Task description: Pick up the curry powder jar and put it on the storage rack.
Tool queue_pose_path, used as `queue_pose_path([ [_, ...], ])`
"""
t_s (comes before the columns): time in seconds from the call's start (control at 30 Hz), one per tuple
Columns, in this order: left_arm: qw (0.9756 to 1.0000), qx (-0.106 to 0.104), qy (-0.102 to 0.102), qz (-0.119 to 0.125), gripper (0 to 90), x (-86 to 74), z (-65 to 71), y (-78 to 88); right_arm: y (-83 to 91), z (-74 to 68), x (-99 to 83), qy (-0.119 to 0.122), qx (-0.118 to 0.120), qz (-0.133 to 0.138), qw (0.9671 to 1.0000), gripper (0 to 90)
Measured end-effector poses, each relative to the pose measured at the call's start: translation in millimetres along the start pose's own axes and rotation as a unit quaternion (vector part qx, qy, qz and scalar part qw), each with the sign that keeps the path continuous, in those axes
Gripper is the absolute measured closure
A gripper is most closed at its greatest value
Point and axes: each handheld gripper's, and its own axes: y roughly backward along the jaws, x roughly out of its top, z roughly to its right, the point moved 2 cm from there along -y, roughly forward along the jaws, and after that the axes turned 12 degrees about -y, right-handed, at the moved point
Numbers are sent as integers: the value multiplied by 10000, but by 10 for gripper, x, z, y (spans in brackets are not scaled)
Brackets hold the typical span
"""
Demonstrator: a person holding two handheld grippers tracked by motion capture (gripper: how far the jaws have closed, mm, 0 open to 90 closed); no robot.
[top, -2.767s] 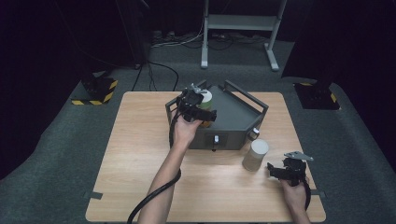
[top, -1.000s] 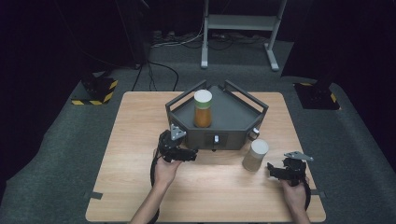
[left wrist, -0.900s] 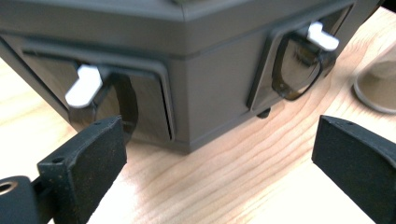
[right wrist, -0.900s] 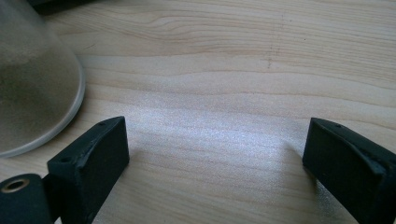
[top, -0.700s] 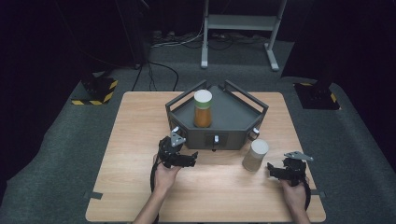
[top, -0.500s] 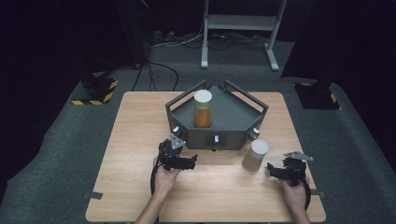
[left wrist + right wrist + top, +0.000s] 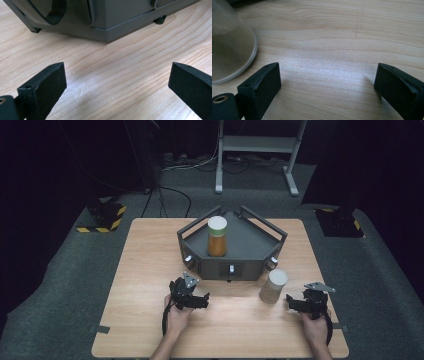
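Jar [image 7: 273, 286] stands just beside right claw [image 7: 292, 304], gaping.

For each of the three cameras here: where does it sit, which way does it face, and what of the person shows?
High view: above the person's side, looking forward and down on the table; forearms, hands, both grippers show.
Left gripper view: low, facing the grey tray's base; open jaws.
Right gripper view: low, facing tabletop beside the pale jar; open jaws.
Shared: the tray and pale jar also appear from above.
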Motion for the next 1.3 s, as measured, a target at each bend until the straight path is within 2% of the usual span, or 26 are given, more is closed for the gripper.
queue_pose_path([
  [0.43,9999,84,92,-99,11,-40,12,-82,0,0,0,0,0,0,10000,65],
  [0.77,9998,123,80,-162,8,-55,18,-116,0,0,0,-1,0,-1,10000,64],
  [1.3,9995,45,223,-229,4,-94,-1,-169,0,0,-1,3,1,2,10000,65],
])
